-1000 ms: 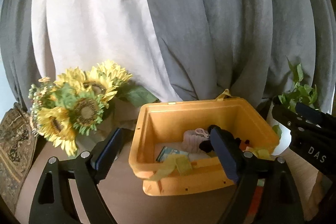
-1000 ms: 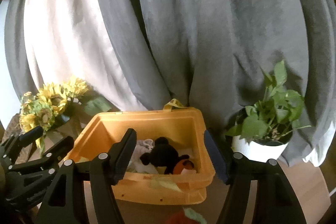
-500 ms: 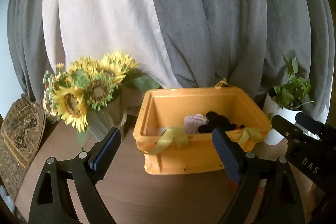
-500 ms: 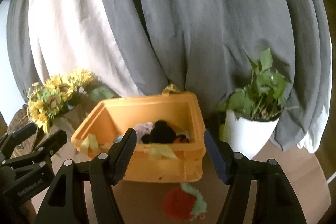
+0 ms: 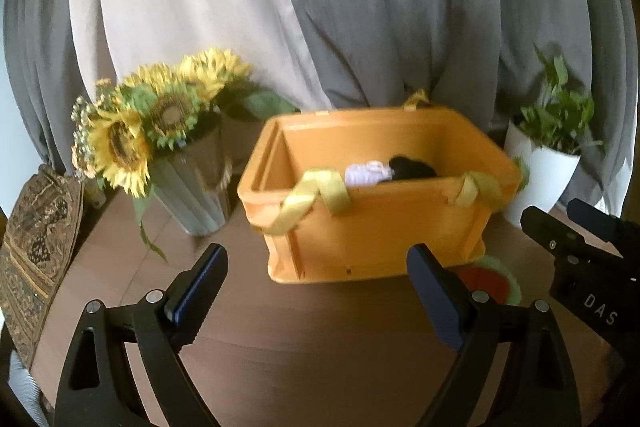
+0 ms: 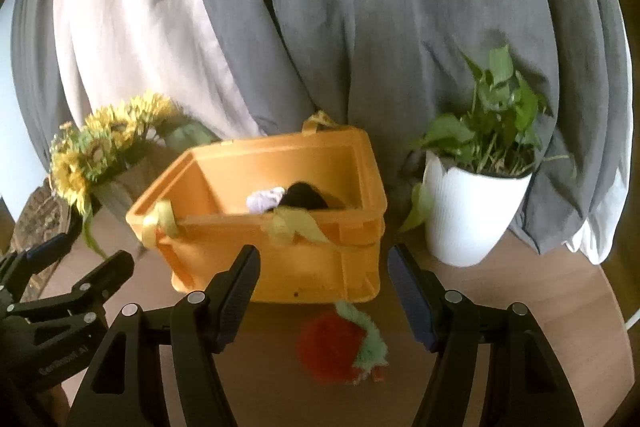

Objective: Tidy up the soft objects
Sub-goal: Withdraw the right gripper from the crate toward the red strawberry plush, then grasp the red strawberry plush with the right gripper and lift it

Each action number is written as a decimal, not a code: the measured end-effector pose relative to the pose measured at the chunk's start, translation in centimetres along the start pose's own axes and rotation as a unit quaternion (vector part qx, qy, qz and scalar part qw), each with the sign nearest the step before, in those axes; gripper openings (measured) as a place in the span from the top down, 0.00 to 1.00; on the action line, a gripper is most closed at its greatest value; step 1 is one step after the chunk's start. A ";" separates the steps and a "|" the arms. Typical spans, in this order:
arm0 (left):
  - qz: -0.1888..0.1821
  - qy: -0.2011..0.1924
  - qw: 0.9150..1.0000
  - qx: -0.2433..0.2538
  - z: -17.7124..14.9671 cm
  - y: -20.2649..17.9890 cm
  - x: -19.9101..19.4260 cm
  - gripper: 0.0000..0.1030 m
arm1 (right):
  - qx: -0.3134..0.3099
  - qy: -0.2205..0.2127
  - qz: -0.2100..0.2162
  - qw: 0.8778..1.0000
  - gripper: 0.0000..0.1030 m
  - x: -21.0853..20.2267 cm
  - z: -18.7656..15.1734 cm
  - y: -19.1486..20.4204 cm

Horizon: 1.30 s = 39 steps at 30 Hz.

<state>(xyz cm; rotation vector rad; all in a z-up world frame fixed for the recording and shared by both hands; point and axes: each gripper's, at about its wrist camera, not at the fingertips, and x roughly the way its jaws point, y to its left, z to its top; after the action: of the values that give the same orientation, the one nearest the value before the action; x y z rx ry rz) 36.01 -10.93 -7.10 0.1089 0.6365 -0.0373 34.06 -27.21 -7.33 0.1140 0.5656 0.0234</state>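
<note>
Opening, left gripper point(image 5: 316, 277): jaws widening, nothing between them. Right gripper point(image 6: 322, 277): jaws apart, empty, above table point(image 6: 520, 291). Red-and-green plush point(image 6: 340, 345): on table at 6 o'clock of orange bin point(image 6: 280, 259), near its front wall. Inside bin: lilac soft item point(image 6: 266, 199), black plush point(image 6: 302, 195). Sunflowers point(image 5: 152, 123) at bin's 9 o'clock; potted plant point(image 6: 476, 195) at 3 o'clock.

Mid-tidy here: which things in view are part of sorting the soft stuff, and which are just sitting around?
Job:
orange bin
red plush, on table before bin
black plush and lilac cloth, in bin

Bystanders:
sunflowers
potted plant
curtains
patterned plaque
</note>
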 end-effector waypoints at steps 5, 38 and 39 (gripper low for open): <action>0.000 0.023 1.000 0.009 -1.2 -0.6 1.2 0.11 | -0.004 0.025 0.002 1.000 0.34 1.1 -1.5 -0.3; 0.002 0.161 0.987 0.028 -4.9 -3.0 11.2 0.11 | -0.011 0.170 0.022 0.985 0.34 11.5 -7.8 -2.2; 0.004 0.162 0.986 0.029 -5.0 -3.0 11.4 0.11 | -0.012 0.175 0.023 0.984 0.34 11.8 -8.0 -2.1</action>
<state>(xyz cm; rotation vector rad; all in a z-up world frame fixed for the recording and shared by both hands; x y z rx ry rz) 42.01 -13.37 -18.09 0.1757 0.9614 -0.0314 39.73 -27.88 -20.53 0.0996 0.9139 0.0977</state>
